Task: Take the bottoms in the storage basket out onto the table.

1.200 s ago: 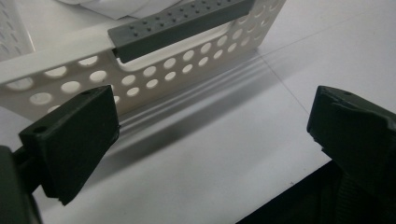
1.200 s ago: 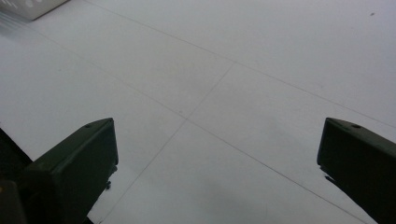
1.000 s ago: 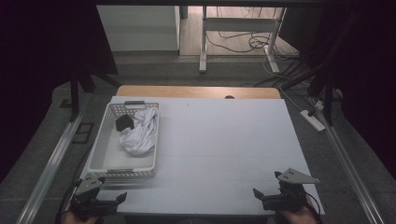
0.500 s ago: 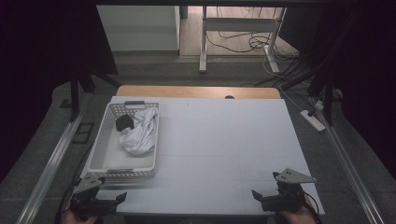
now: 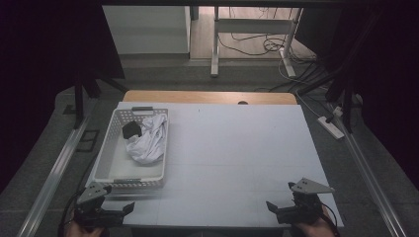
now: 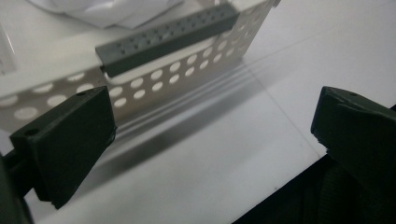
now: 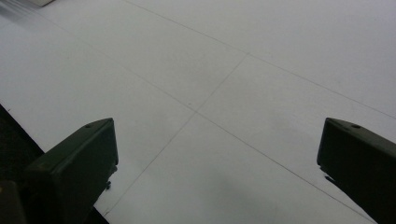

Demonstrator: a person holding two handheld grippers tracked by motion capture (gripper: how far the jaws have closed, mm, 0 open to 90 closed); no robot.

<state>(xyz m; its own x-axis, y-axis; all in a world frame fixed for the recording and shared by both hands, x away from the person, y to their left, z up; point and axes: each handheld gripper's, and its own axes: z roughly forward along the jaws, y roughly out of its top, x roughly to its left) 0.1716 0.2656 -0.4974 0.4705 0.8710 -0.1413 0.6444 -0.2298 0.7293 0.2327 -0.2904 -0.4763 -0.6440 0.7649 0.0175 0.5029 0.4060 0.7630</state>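
Lab: floor cables (image 5: 247,47), power strip (image 5: 330,126)

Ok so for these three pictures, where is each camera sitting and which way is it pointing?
High view: fixed above the person's side, looking forward and down on the white table; the left gripper and right gripper show at the bottom edge.
Left gripper view: rides the left gripper, looking along its open jaws at the basket wall.
Right gripper view: rides the right gripper, looking along its open jaws at bare table.
Shared: the high and left gripper views both show the basket holding the white cloth.
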